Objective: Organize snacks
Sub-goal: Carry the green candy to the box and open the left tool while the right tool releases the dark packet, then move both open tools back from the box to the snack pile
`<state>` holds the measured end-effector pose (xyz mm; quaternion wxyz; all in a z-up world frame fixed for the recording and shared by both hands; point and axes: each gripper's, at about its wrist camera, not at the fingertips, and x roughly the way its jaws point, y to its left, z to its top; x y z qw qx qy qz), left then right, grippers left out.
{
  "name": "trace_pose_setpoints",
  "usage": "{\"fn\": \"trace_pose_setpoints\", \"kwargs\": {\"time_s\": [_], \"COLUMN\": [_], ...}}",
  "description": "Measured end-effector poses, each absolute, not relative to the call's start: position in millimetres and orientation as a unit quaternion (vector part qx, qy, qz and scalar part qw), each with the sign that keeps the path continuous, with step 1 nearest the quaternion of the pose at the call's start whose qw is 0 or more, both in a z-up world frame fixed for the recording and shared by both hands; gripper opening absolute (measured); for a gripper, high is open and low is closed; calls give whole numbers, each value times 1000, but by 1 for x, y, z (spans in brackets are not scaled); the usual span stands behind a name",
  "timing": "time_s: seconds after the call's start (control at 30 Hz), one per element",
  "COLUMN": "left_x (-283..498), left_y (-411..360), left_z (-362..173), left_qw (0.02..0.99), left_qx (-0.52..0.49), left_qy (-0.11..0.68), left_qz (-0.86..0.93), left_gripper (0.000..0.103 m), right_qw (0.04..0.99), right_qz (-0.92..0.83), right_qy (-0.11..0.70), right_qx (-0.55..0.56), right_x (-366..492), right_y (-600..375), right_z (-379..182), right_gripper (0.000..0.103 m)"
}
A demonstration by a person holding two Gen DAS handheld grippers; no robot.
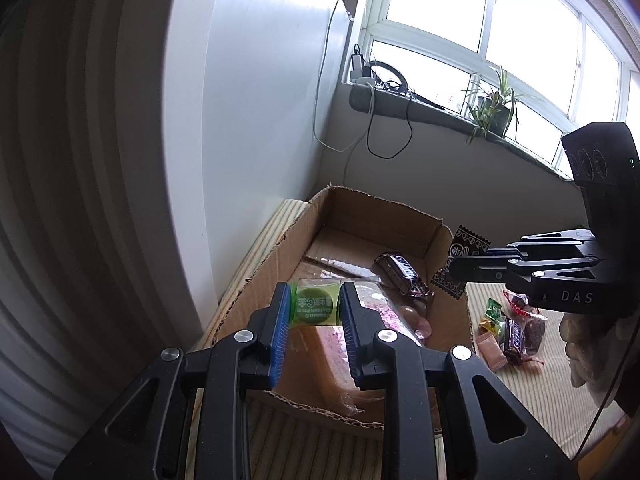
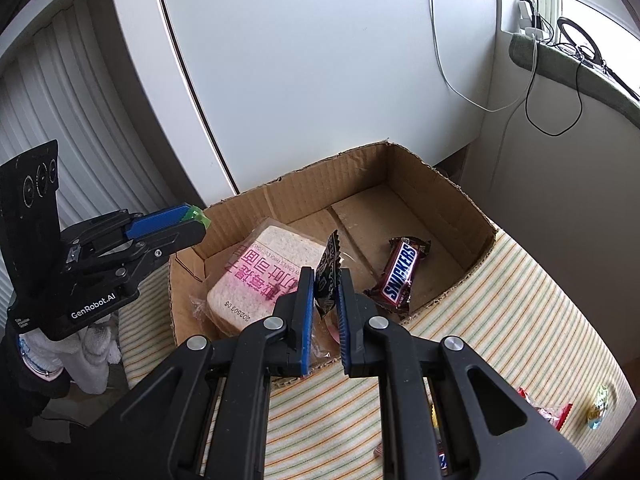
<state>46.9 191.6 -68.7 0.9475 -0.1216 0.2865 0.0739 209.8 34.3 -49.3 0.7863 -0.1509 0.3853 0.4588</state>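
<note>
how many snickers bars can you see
2. One Snickers bar lies inside the cardboard box; another Snickers bar sits in the loose snack pile on the striped cloth. More may be hidden.

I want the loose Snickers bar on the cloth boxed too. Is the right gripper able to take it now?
Probably not yet: the right gripper is shut on a black packet over the box. The bar itself lies uncovered.

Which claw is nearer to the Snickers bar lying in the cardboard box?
Right. The right claw, shut on a black packet, hangs just beside the Snickers bar. The left claw, holding a green candy, sits at the box's opposite wall.
</note>
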Motion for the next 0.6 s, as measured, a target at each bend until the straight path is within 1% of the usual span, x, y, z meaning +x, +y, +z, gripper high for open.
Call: {"fn": "trace_pose_setpoints", "kwargs": {"time_s": [0.13,0.3,0.33,0.37,0.4,0.43,0.47,0.6], "left_x": [50,52,53,53,54,54,54,54], "left_y": [194,193,193,192,192,192,191,191], "left_z": [-70,-70,-71,-71,-71,-71,-70,-70], "left_qw": [947,946,945,945,945,945,945,945], "left_qx": [-124,-121,-120,-119,-119,-120,-120,-122], "left_qy": [288,293,294,295,295,293,293,293], "left_qz": [75,72,73,74,76,76,77,78], "left_gripper": [24,27,29,35,43,44,44,44], "right_qw": [782,781,781,783,788,792,794,797], "right_qz": [462,464,464,462,457,456,456,454], "right_qy": [389,388,387,385,380,375,372,373], "right_qx": [-154,-156,-158,-160,-159,-155,-151,-145], "right_x": [210,210,210,209,209,208,208,210], "right_y": [40,43,44,43,42,40,38,33], "right_z": [-52,-51,-51,-51,-50,-48,-47,-44], "right_gripper": [11,12,20,28,49,63,66,67]}}
